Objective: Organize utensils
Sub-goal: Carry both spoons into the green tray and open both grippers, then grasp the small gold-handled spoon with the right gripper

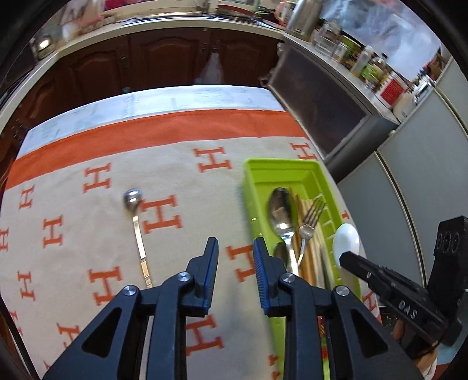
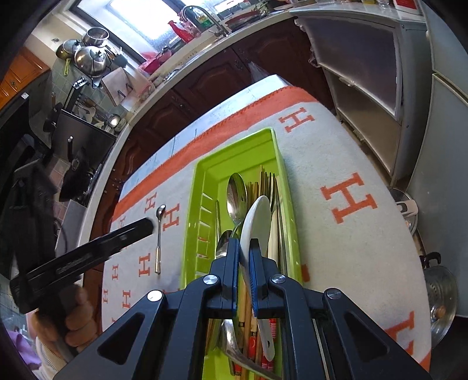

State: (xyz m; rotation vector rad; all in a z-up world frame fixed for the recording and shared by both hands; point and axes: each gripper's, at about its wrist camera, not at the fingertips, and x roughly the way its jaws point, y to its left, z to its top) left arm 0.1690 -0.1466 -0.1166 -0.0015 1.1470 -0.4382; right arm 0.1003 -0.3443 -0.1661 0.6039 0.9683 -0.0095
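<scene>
Lime-green tray point(image 2: 204, 187) on orange-lettered beige cloth point(image 1: 87, 233).

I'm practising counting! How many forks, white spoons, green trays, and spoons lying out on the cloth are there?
fork: 1
white spoon: 1
green tray: 1
spoon on the cloth: 1
Total: 4

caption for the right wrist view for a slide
Right hand-held gripper holding a white ceramic spoon over a green plastic cutlery tray.

A: What lies beyond the table?
B: Dark wooden cabinets point(image 1: 163, 58) under a pale counter point(image 2: 163, 87), and grey cupboard doors point(image 1: 424, 163).
A: Any daylight?
B: A bright window point(image 2: 140, 17) above the sink tap point(image 2: 204, 17).
</scene>
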